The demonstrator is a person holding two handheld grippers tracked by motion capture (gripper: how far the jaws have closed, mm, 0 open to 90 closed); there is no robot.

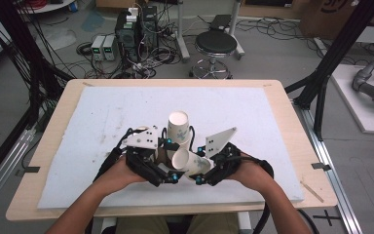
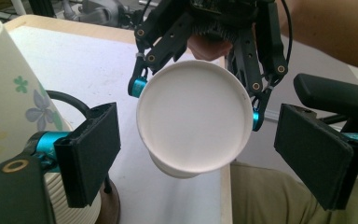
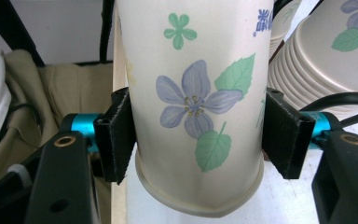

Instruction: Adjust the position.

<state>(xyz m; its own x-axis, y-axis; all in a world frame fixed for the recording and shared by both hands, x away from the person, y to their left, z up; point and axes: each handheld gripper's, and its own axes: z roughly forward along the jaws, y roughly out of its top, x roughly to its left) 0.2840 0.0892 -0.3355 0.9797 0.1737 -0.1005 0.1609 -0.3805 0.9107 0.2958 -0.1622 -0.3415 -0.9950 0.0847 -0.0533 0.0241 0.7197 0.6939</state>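
Observation:
A stack of upside-down white paper cups with a flower print [image 1: 177, 127] [image 2: 9, 93] [image 3: 326, 51] stands at the middle of the white mat [image 1: 253, 122]. My right gripper [image 1: 198, 165] [image 3: 200, 137] is shut on a single flowered cup [image 1: 189, 163] [image 3: 196, 102], held tilted on its side just in front of the stack. In the left gripper view that cup's white bottom [image 2: 193, 126] faces the camera. My left gripper [image 1: 171, 160] [image 2: 205, 154] is open, one jaw on each side of the cup's bottom, with gaps between them and the cup.
The stack rests on a brown round base [image 2: 113, 205]. The mat covers a wooden table [image 1: 292, 122], whose front edge runs close under the hands. Beyond the far edge are a black stool [image 1: 215, 45] and computer boxes with cables [image 1: 134, 34] on the floor.

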